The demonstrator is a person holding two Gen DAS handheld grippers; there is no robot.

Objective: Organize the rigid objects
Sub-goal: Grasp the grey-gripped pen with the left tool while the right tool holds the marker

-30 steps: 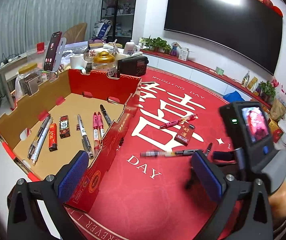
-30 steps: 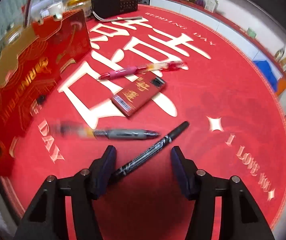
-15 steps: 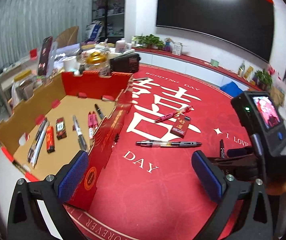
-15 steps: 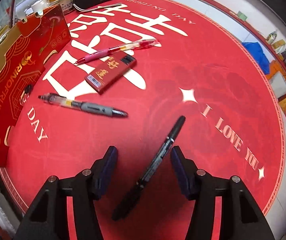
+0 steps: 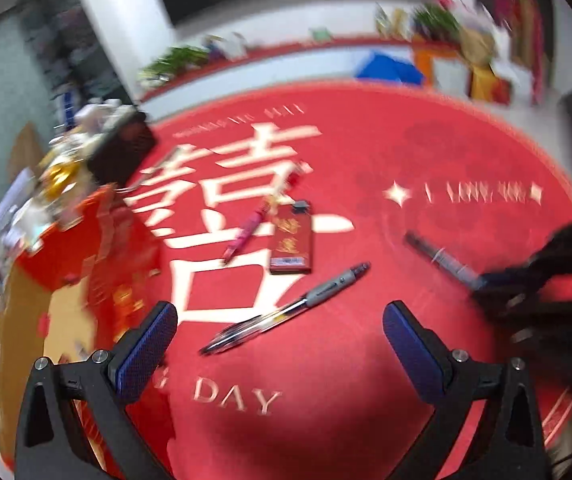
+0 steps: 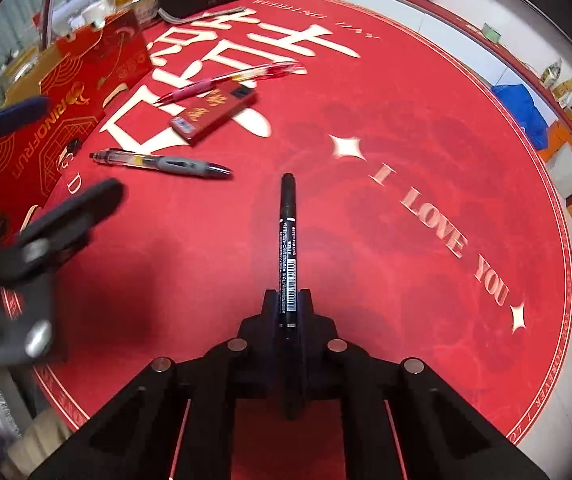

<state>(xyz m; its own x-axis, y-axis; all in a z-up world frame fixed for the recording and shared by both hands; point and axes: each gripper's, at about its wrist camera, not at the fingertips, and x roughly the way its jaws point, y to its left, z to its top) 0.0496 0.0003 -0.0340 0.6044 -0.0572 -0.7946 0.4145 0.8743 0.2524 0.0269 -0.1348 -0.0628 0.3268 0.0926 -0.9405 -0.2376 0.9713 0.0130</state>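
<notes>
Marker [image 6: 288, 248]: slim black barrel with a white printed label and barcode, clamped between my right gripper [image 6: 288, 308] pads, which have just closed on it; its capped tip projects straight ahead over the red mat [image 6: 386, 240]. My left gripper [image 5: 277, 334] hangs spread wide, empty, with a grey-grip clear pen [image 5: 286, 312] lying between and just ahead of its blue pads.
</notes>
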